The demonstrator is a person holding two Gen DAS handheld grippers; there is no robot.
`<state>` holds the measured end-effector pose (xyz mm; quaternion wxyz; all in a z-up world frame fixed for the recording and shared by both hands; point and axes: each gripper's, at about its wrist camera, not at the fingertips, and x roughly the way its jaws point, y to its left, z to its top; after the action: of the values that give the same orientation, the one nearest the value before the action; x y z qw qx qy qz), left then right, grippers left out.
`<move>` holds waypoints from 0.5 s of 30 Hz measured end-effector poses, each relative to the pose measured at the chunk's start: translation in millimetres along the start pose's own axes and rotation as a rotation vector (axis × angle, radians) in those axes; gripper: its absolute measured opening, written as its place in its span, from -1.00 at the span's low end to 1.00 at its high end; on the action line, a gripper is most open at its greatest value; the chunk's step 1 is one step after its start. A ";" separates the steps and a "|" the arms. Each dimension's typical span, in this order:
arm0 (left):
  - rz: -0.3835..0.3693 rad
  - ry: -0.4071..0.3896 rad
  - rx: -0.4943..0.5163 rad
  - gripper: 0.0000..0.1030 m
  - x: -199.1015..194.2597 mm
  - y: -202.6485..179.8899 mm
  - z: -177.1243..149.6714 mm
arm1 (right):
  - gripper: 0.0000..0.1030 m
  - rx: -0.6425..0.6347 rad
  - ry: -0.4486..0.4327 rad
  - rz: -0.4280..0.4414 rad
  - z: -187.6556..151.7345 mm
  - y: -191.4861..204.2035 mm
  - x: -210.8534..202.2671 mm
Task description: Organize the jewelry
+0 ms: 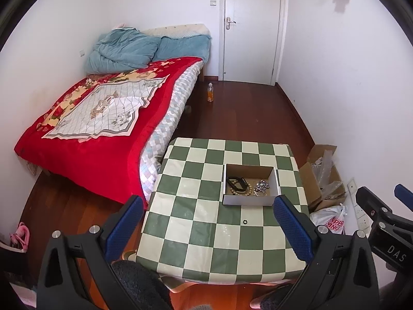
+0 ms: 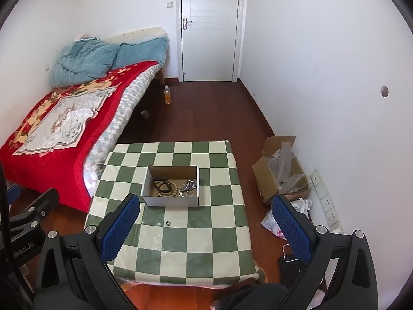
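Holding three jewelry pieces, one box (image 1: 249, 199), one ring (image 1: 244, 222) outside, two claws spread.

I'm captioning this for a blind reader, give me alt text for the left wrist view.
An open left gripper hovers above a green checkered table holding a small box of jewelry and a loose black ring. A bed stands left.

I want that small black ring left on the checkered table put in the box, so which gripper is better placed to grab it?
Probably the left gripper: open, and the black ring lies between its fingers. From the right gripper, also open, the ring sits off toward its left finger. The cardboard box lies just beyond.
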<state>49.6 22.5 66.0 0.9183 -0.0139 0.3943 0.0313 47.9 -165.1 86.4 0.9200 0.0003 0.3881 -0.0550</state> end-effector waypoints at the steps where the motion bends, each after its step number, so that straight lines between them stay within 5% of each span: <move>1: 0.006 0.004 0.003 0.99 2.8 -1.0 0.0 | 1.00 0.001 0.004 0.000 1.5 0.0 4.2; 15: 0.027 0.049 0.007 0.99 33.9 -9.2 5.6 | 1.00 -0.006 0.044 -0.034 7.0 -2.5 40.0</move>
<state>77.6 15.2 45.3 0.9080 -0.0063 0.4169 0.0422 80.3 -171.9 62.8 0.9102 -0.0076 0.4082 -0.0694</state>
